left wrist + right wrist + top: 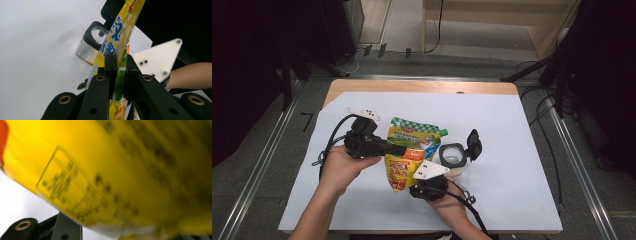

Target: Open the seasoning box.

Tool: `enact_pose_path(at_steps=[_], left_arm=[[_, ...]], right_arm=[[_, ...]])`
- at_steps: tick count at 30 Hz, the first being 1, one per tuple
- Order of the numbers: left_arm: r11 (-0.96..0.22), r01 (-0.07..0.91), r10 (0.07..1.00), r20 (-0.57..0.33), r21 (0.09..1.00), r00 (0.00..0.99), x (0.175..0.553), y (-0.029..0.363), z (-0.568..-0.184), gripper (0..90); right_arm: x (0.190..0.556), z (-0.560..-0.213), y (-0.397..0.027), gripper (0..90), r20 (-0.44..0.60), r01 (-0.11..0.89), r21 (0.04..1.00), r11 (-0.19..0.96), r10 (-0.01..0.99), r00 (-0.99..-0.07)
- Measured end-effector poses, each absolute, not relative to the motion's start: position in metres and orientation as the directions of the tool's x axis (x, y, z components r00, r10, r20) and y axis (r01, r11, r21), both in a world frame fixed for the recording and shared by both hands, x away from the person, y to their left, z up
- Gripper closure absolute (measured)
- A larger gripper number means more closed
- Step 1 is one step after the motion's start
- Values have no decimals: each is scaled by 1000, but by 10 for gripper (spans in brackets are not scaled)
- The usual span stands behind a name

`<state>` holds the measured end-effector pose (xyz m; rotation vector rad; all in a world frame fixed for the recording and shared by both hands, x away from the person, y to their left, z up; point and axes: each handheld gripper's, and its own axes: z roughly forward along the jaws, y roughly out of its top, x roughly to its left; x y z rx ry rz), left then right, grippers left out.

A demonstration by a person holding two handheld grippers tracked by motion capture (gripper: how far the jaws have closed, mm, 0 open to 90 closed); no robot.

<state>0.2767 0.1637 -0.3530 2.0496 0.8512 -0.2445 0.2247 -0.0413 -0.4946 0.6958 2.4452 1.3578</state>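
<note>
A yellow spout pouch (409, 150) with a green top hangs over the white sheet between both grippers. My left gripper (399, 149) is shut on the pouch's left edge; in the left gripper view the jaws pinch the thin foil (117, 62). My right gripper (414, 184) comes in from below with its jaws around the pouch's lower end. In the right gripper view the pouch (125, 170) sits blurred right in front of the camera and covers the jaw tips. A clear jar (452, 155) with its black flip lid (473, 144) open stands just right of the pouch.
The white sheet (512, 150) covers most of the wooden table (422, 86), with bare room to the right and at the back. The jar (86, 50) lies beyond the pouch in the left gripper view, where the right gripper's grey plate (157, 60) also shows.
</note>
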Motion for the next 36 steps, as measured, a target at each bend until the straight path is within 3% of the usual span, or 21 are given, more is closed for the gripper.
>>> enact_pose_path(at_steps=[10, 36], left_arm=[[-364, 636, 490, -441, 680, 752, 277, 158, -357, 824], [-370, 622, 484, -429, 690, 763, 285, 137, -366, 775]], right_arm=[[222, -492, -41, 558, 91, 339, 843, 418, 510, -855], [215, -489, -47, 581, 127, 361, 842, 400, 503, -855]])
